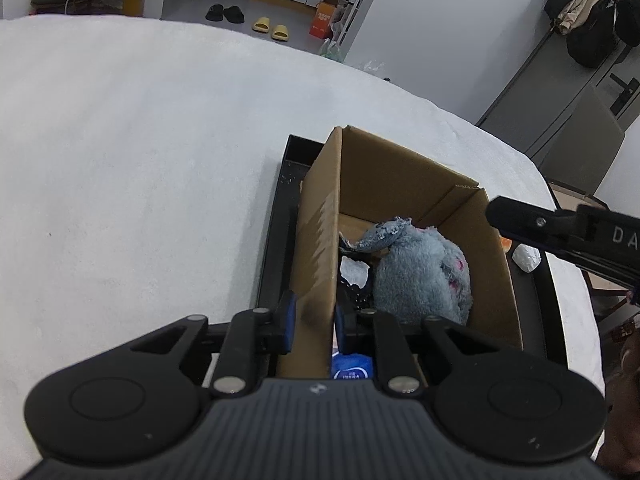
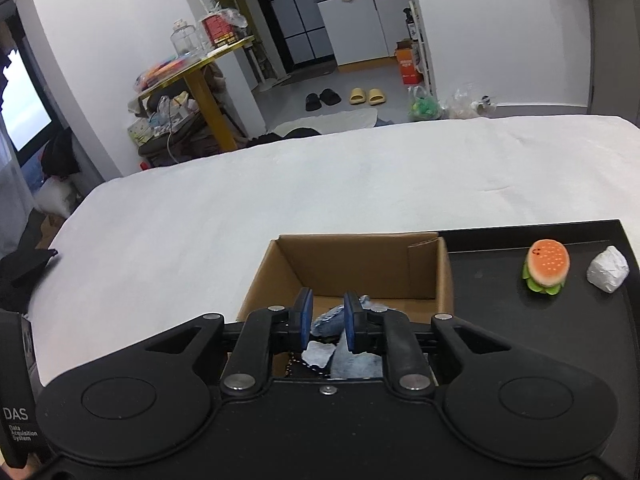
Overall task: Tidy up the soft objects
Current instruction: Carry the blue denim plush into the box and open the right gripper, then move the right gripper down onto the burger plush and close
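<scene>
A fuzzy grey-blue plush toy (image 1: 420,276) with pink patches lies inside the cardboard box (image 1: 404,184) on the black tray (image 2: 500,300). The left gripper (image 1: 314,320) fingers pinch the box's left wall; the right gripper (image 2: 326,318) fingers stand slightly spread above the toy.

Looks like a lived-in home: black slippers (image 2: 323,99) and yellow slippers (image 2: 367,96) on the grey floor, kitchen cabinets (image 2: 354,26) under a cluttered counter, coats hung on a rack (image 1: 592,8), a yellow-legged side table (image 2: 200,76) piled with jars and bags.
</scene>
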The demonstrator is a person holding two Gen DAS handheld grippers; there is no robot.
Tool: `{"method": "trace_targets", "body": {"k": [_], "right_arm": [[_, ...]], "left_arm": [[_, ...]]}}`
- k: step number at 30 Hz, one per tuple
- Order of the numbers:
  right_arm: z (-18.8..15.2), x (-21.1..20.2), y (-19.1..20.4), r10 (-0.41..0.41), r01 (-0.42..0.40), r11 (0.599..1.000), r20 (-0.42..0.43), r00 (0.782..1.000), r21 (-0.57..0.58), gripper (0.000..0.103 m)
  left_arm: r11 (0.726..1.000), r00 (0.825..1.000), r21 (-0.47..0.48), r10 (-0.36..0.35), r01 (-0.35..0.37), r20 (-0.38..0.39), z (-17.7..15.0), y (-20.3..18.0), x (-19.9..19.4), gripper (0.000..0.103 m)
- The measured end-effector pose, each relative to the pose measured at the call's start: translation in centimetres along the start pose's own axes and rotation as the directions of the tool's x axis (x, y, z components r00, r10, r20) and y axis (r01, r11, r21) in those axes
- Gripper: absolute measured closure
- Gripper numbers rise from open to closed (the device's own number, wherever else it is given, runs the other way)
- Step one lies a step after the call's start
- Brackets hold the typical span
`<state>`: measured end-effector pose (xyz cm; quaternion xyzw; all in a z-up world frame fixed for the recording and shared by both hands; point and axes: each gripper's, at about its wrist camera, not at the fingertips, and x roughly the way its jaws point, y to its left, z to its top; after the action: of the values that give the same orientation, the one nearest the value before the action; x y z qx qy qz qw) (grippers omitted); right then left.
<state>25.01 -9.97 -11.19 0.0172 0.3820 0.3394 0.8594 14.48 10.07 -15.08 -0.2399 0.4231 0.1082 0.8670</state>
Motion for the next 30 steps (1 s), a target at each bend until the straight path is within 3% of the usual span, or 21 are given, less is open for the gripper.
{"method": "trace_targets", "body": {"k": [8, 15, 22, 30], "right_arm": [[-0.4, -0.8, -2.0, -0.049, 0.049, 0.999, 0.014, 0.999, 0.022, 0.078], [-0.6, -1.6, -4.4, -0.093, 0.091, 0.995, 0.034, 0.995, 0.048, 0.07], [-0.6, -1.8, -6.5, -0.135, 0.131, 0.988, 0.046, 0.99, 0.079, 0.049], [-0.9, -1.2, -8.5, -0.176, 0.169, 0.98, 0.07, 0.982, 0.103, 0.024]], "left_arm": [[1.0, 1.0, 0.0, 0.025, -0.025, 0.002, 0.3, -0.3, -0.2, 0.08], [0.998, 0.999, 0.021, 0.051, -0.051, 0.008, 0.6, -1.2, -0.1, 0.062], [0.996, 0.997, 0.035, 0.082, -0.082, 0.014, 0.8, -2.3, 0.3, 0.05], [0.99, 0.992, 0.062, 0.128, -0.129, 0.024, 1.1, -3.2, 0.8, 0.046]]}}
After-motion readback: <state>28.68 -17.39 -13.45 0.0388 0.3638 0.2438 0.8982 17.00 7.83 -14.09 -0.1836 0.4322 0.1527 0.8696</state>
